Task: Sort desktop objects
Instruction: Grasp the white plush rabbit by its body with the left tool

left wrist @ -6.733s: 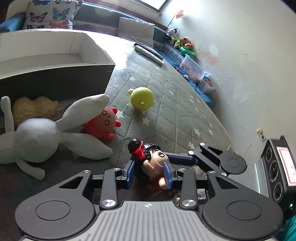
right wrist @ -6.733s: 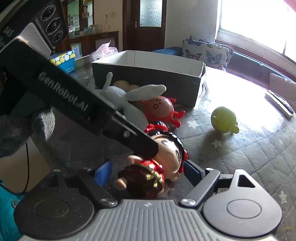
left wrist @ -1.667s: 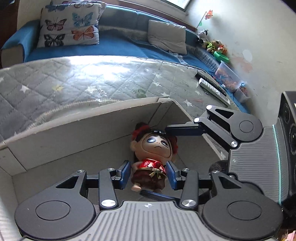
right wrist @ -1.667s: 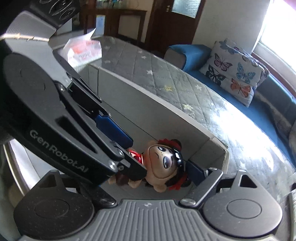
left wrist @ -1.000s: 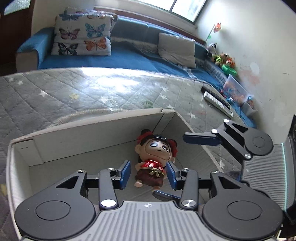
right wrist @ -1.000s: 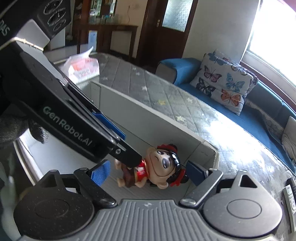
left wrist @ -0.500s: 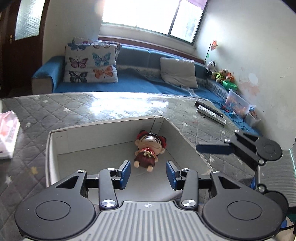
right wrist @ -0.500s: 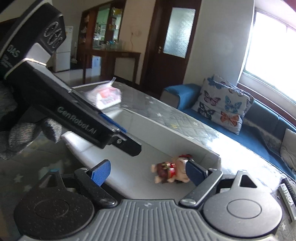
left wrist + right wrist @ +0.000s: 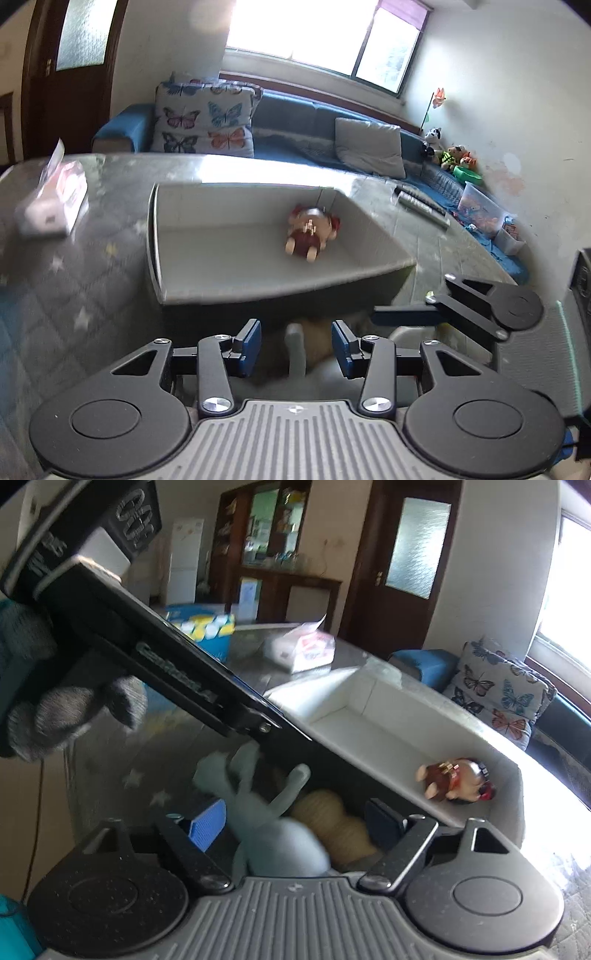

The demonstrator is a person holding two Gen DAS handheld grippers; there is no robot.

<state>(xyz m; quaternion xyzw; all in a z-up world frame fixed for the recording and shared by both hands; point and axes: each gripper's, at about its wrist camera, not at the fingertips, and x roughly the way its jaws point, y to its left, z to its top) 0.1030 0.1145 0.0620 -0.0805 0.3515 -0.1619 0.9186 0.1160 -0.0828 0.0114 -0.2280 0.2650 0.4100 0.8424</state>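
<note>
A red-and-brown doll (image 9: 312,236) lies alone inside the white cardboard box (image 9: 184,236), near its far right corner. It also shows in the right wrist view as the doll (image 9: 456,779) in the box (image 9: 369,716). My left gripper (image 9: 295,345) hangs open in front of the box's near wall, above a blurred plush limb. My right gripper (image 9: 295,827) has its jaws closing, with a grey rabbit plush (image 9: 266,812) and a tan plush (image 9: 332,827) between them; the pads do not press on either. The left gripper's arm (image 9: 177,672) crosses that view, held by a gloved hand (image 9: 55,709).
A tissue pack (image 9: 51,206) lies on the quilted table left of the box. Two remotes (image 9: 421,206) lie beyond its right side. A blue and yellow carton (image 9: 207,627) stands at the table's far end. A sofa with a butterfly cushion (image 9: 207,125) is behind.
Both grippers have drawn back out of the box, leaving the doll lying inside. The plush toys in front of the box have come into view between the fingers. The right jaws have narrowed.
</note>
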